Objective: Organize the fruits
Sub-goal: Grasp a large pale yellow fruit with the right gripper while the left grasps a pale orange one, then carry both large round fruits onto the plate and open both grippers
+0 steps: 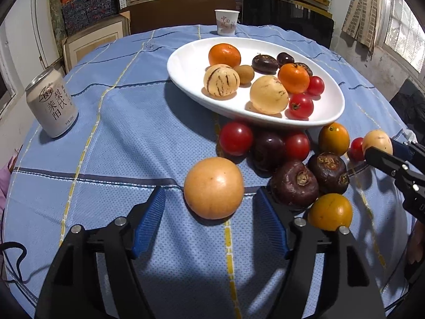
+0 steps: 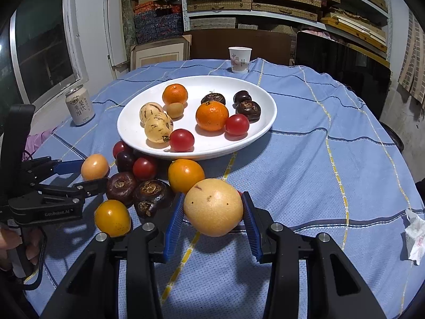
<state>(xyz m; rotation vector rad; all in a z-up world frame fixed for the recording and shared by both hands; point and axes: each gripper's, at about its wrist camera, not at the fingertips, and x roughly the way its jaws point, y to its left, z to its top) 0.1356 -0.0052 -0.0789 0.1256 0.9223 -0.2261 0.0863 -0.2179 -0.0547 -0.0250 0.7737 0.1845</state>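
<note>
Right gripper (image 2: 213,212) clamps a pale round fruit (image 2: 213,210) above the tablecloth (image 2: 305,159)

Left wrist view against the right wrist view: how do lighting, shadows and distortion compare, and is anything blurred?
Left wrist view: hard light, a dark shadow under the white plate, glare at the window, the round table's edge bowed by the fisheye. Right wrist view: softer shadows, bent shelves, dark corners. Both are sharp, with no motion blur.
</note>
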